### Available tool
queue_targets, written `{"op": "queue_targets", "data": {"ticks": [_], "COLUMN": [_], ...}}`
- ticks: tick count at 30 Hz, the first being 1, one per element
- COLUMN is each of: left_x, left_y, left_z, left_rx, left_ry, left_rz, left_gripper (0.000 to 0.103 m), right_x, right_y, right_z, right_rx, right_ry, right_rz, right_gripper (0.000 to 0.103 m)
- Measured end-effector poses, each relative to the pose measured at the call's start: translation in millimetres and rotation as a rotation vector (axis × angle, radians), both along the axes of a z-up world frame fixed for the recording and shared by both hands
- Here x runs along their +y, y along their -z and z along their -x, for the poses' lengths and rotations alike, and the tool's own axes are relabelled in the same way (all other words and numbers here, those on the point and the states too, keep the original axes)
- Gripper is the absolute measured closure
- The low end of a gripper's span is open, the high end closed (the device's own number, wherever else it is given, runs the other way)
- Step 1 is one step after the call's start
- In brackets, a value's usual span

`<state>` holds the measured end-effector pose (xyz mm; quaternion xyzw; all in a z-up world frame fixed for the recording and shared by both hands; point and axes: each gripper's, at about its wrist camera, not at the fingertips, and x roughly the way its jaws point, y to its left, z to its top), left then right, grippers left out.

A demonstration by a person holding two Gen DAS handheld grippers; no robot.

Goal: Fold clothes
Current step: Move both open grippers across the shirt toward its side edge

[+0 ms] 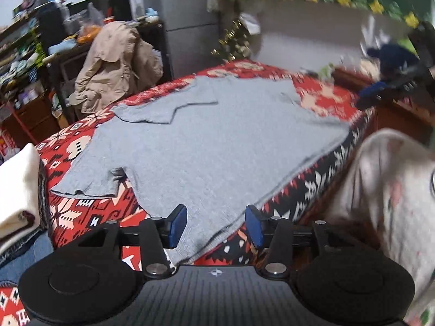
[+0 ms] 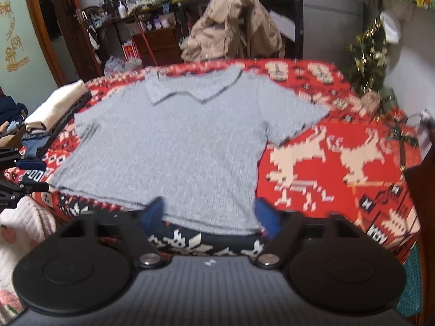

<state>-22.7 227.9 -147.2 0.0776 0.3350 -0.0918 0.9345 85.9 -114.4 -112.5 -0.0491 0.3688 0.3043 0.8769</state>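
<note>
Our left tool and right tool hover spread over the hem of the grey polo shirt, which lies flat and unfolded beside folded clothes.

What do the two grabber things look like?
The left gripper and the right gripper look alike: black frames with round black discs at each side, silver bolts, a ribbed grey body with a small white mark, and blue pads on the fingers. The person wears pale flowery clothing.
</note>
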Motion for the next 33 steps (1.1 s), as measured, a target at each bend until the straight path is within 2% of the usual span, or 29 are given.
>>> {"op": "queue_targets", "data": {"ticks": [1, 2, 3, 4, 5, 8, 10, 12, 14, 16, 18, 20, 23, 27, 30, 33], "left_x": [2, 4, 6, 10, 15, 30, 31, 29, 25, 22, 23, 25, 23, 26, 23, 19], "left_y": [-3, -6, -10, -14, -18, -31, -39, -47, -53, -57, -61, -62, -63, -60, -57, -54], "left_z": [0, -1, -1, -3, -4, -7, -9, -9, -7, -11, -15, -17, -23, -31, -41, -48], "left_rx": [-0.011, -0.023, -0.036, -0.048, -0.056, -0.052, -0.042, -0.052, -0.065, -0.039, -0.016, -0.032, -0.02, 0.003, -0.008, -0.062], "left_ry": [-0.018, -0.047, -0.081, -0.125, -0.167, -0.284, -0.338, -0.333, -0.305, -0.286, -0.274, -0.296, -0.309, -0.306, -0.364, -0.392], "left_rz": [-0.003, -0.002, 0.001, 0.018, 0.046, 0.112, 0.085, 0.041, -0.005, -0.031, -0.011, 0.006, 0.012, 0.082, 0.053, -0.006], "left_gripper": [0.055, 0.05, 0.044, 0.031, 0.026, 0.023, 0.021, 0.021, 0.021, 0.021, 0.023, 0.024, 0.017, 0.011, 0.01, 0.009], "right_x": [-1, -1, -2, -2, -1, 2, 6, 9, 11, 13, 16, 19, 24, 28, 30, 38], "right_y": [-5, -10, -15, -20, -24, -36, -42, -48, -54, -58, -58, -58, -58, -50, -46, -38], "right_z": [2, 4, 6, 9, 11, 19, 23, 28, 30, 31, 31, 31, 31, 17, 2, -15], "right_rx": [-0.017, -0.021, -0.024, -0.028, -0.033, -0.05, -0.063, -0.088, -0.099, -0.106, -0.108, -0.11, -0.113, -0.111, -0.103, -0.096], "right_ry": [-0.003, -0.012, -0.02, -0.028, -0.037, -0.063, -0.064, -0.075, -0.093, -0.109, -0.121, -0.134, -0.152, -0.126, -0.119, -0.113], "right_rz": [-0.004, -0.007, -0.01, -0.012, 0.0, 0.045, 0.096, 0.14, 0.141, 0.146, 0.161, 0.176, 0.198, 0.221, 0.216, 0.235], "right_gripper": [0.008, 0.005, 0.001, 0.001, 0.001, 0.001, 0.001, 0.001, 0.001, 0.001, 0.001, 0.001, 0.001, 0.001, 0.001, 0.001]}}
